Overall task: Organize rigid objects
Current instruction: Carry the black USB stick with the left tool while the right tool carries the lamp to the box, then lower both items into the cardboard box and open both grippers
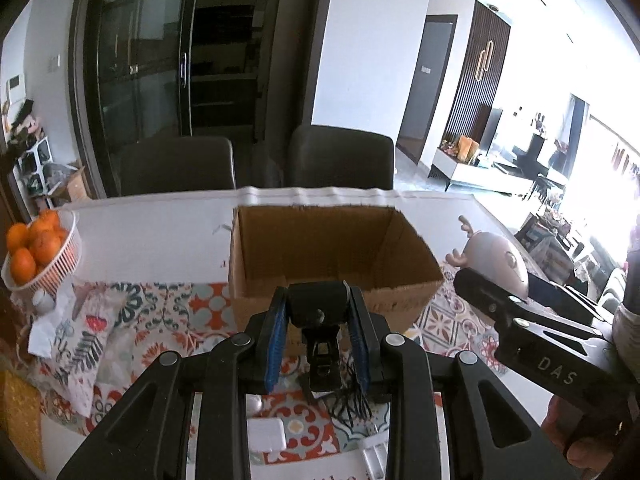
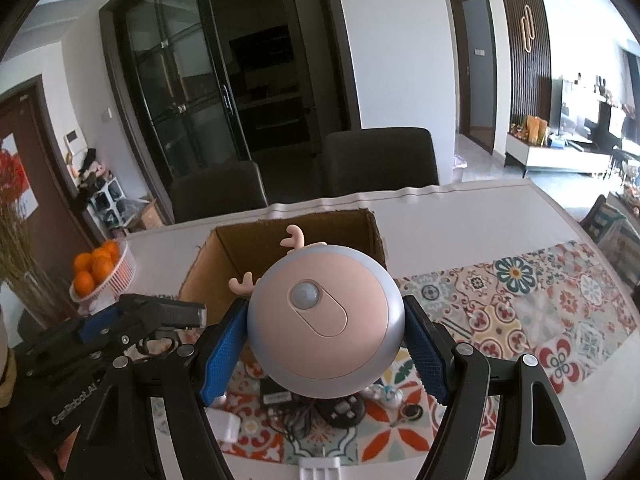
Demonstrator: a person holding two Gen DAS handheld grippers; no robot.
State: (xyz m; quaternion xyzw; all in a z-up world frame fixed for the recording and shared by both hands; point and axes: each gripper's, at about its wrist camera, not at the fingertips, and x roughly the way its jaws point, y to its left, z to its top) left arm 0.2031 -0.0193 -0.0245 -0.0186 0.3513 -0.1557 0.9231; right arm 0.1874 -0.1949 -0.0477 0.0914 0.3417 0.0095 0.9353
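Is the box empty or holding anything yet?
Cannot tell fully: the box is open-topped and its visible inner walls are bare, but both views hide its floor.

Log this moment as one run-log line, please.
left gripper: shut on black gadget | right gripper: shut on antlered round light | both near open cardboard box

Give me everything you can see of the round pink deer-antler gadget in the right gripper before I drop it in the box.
The round pink-faced gadget with a silvery-grey rim looks like smooth hard plastic. Two small pink antlers stick up from its top; a grey domed lens sits in an oval recess on its face. The right gripper clamps its sides between blue pads, holding it in the air near the open brown cardboard box, face toward the camera.
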